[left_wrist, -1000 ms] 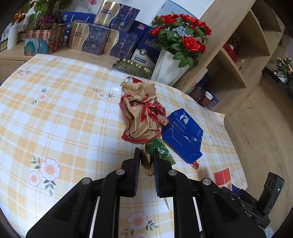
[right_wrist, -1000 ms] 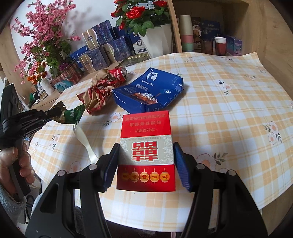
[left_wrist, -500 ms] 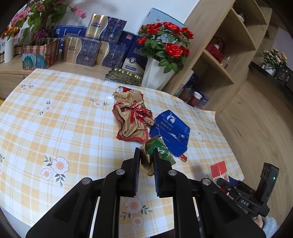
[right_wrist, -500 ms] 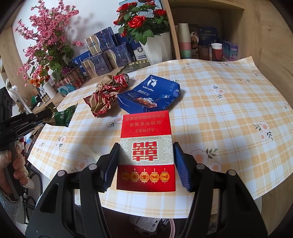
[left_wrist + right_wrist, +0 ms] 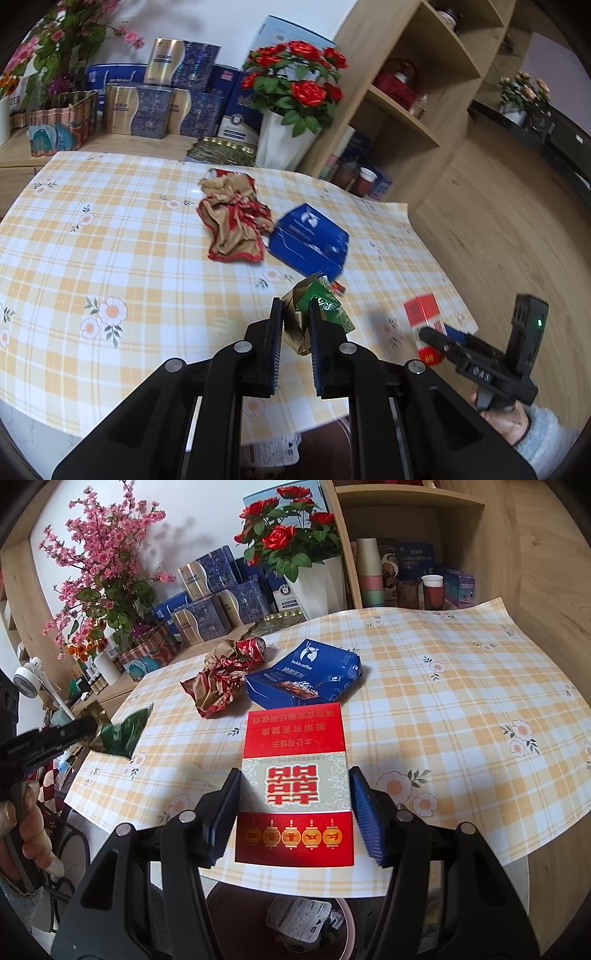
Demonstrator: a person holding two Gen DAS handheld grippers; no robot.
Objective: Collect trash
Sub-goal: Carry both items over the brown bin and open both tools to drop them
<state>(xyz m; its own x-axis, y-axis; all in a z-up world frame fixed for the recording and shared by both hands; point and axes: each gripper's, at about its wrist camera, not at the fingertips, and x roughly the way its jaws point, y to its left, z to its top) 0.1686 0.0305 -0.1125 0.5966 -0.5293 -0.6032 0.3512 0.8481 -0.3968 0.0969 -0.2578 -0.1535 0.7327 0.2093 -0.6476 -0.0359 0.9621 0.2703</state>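
The left gripper (image 5: 296, 314) was clamped tight on a crumpled green and gold wrapper (image 5: 317, 314), holding it up in the air over the near edge of the table (image 5: 110, 240). From the right wrist view you could see that same wrapper (image 5: 122, 731) sticking out past the table's left side, with the person's hand (image 5: 26, 834) wrapped around the handle lower down.

The right gripper (image 5: 293, 786) was squeezed on a red cigarette box (image 5: 295, 775), 1 pad on each long side, print upside down to the camera. The box hung above the table's near edge, and in the left wrist view it showed up small (image 5: 424, 321) off to the right, with a fuzzy pale sleeve (image 5: 546, 439) behind the handle.

Still lying on the yellow checked tablecloth: a scrunched red and brown paper bag (image 5: 232, 225) roughly mid-table, and a blue coffee box (image 5: 310, 240) right beside it, looked like they were touching. A dented red can (image 5: 253, 648) sat at the far end of the paper bag. There was also a tiny red scrap (image 5: 338, 288) near the blue box, too small to tell what it was.

Under the table edge, right below the cigarette box, was a round bin (image 5: 280, 923) with some white packaging already in it. A pot of red roses (image 5: 295, 92) stood past the table's far edge.
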